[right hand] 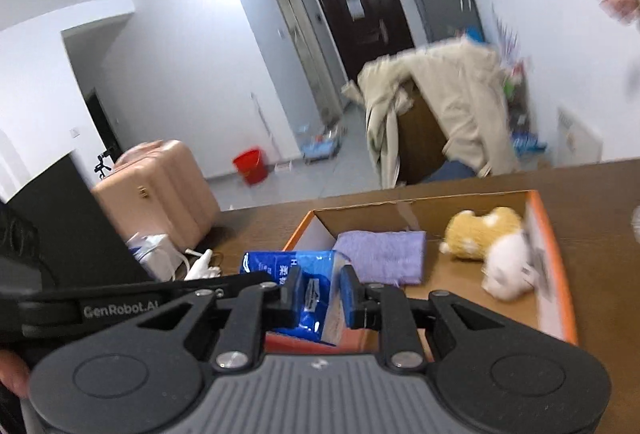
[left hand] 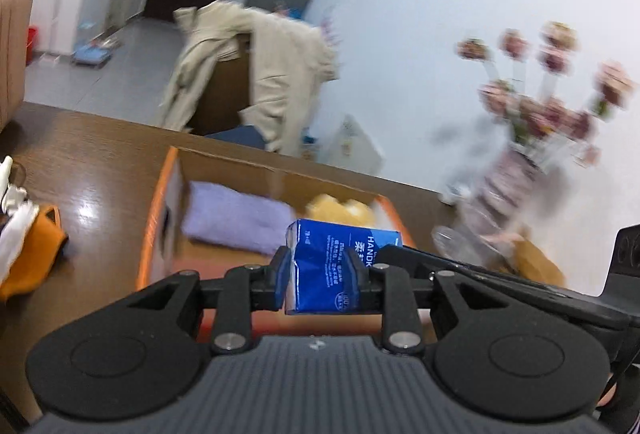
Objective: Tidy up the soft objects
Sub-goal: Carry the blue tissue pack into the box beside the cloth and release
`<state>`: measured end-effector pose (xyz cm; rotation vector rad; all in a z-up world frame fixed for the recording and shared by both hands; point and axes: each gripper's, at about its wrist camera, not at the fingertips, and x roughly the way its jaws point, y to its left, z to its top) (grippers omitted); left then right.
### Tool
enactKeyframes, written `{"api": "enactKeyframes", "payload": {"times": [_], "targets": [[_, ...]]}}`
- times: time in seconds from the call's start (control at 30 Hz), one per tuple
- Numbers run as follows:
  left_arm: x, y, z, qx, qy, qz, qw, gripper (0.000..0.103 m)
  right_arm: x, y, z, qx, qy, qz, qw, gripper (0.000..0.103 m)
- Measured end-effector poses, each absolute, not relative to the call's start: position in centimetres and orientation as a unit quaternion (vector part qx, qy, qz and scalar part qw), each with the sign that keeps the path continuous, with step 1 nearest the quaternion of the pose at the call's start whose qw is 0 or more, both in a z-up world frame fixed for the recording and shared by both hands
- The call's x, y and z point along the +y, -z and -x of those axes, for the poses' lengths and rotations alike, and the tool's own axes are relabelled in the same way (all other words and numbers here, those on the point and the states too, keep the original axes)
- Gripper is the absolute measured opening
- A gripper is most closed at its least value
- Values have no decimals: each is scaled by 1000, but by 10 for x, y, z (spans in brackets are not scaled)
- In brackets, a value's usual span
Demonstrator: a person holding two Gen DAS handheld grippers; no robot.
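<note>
A blue tissue pack [left hand: 332,266] hangs above the near end of an orange cardboard box [left hand: 154,218], gripped from both ends. My left gripper [left hand: 318,280] is shut on one end of it; my right gripper [right hand: 320,294] is shut on the other end of the same blue tissue pack [right hand: 308,286]. Inside the orange cardboard box [right hand: 554,254] lie a folded lilac towel [right hand: 384,254], a yellow plush toy [right hand: 480,234] and a white plush toy [right hand: 508,268]. In the left wrist view the lilac towel [left hand: 236,220] lies at the left and the yellow plush toy [left hand: 340,209] sits behind the pack.
The box stands on a brown wooden table [left hand: 92,161]. An orange cloth [left hand: 36,254] with white items lies at its left. A vase of pink flowers [left hand: 532,137] stands at the right. A beige coat [right hand: 440,101] hangs over a chair behind the table; a pink suitcase [right hand: 160,185] stands beside it.
</note>
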<state>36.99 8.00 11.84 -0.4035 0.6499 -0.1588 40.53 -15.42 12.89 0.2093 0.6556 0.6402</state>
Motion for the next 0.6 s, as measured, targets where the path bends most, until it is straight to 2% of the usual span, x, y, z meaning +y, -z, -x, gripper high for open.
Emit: {"api": "enactKeyframes", "payload": {"times": [0.23,0.37,0.43,0.6], "targets": [[117,-63,-476,401,7,194,895,26,-89,-65,-526,412,-292,-116,856,19],[128,-36,-486,428,-11,171,887,27,-77,-21,-554,485,-282,-153,814,19],[125,-35,-481,424,-5,154,893,30,-69,-7,-555,499,-279,-139,808,16],[125,-44,-470,407,1,152,901,34,-67,1,-552,497,-283,-156,805,18]]}}
